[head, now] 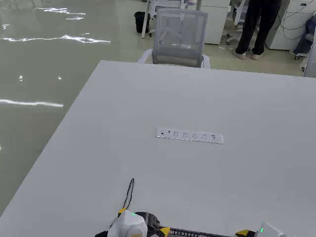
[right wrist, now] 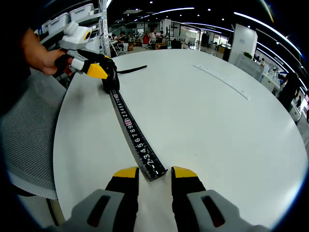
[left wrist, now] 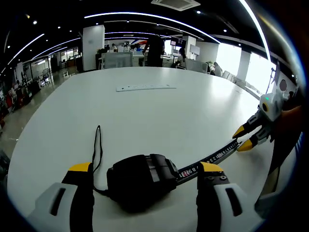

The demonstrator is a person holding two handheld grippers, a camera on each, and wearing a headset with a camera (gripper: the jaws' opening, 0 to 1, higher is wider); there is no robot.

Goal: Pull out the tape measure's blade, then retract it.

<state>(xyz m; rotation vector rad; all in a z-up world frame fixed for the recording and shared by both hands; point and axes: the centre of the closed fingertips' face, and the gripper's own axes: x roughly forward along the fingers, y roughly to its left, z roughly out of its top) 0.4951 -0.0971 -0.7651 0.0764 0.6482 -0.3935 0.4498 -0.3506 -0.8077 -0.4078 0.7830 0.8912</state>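
A black tape measure lies on the white table near its front edge, and my left gripper is shut on its case, one yellow-tipped finger on each side. A short length of its dark blade runs flat across the table to my right gripper, whose fingers are shut on the blade's end. In the head view the case and blade sit at the bottom edge. The case's black wrist strap trails on the table behind it.
A white power strip lies mid-table. A grey mesh chair stands at the far edge, and a person stands beyond it. A shiny floor lies to the left of the table.
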